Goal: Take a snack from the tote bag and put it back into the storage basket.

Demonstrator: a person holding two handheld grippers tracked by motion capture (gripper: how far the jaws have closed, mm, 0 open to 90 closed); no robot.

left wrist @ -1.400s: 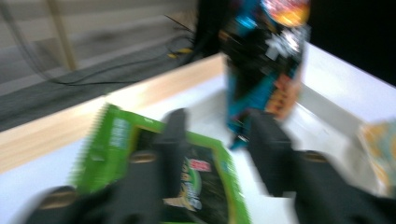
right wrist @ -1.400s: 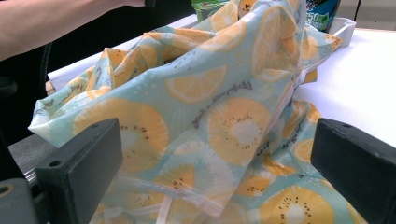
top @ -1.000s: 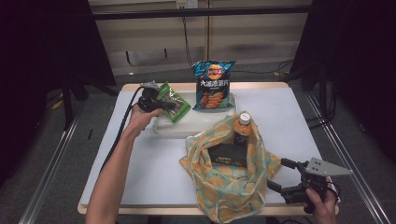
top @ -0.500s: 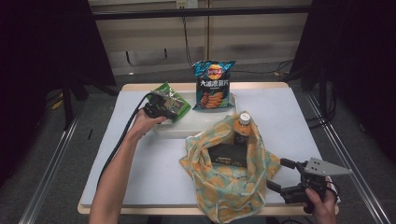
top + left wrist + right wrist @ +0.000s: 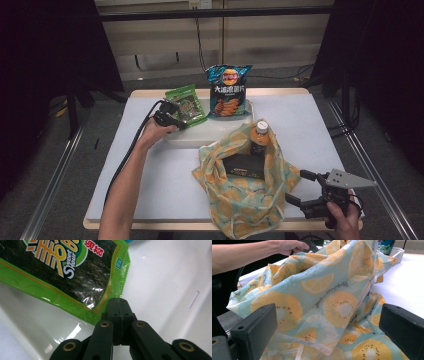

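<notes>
We pinch green seaweed packet (image 5: pixel 75 277) by corner seam, left gripper (image 5: pixel 119 305) clamped shut on it; light, crinkly, slippery film, contents brittle. Right gripper (image 5: pixel 327 332) open.

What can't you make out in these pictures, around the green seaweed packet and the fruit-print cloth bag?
- Green seaweed packet: upper part cut off by the left gripper view's top edge.
- Left gripper: jaws meet at the packet's corner; whether they pinch its edge is unclear.
- Black box and brown bottle: lower parts hidden by the fruit-print cloth bag in the high view.
</notes>
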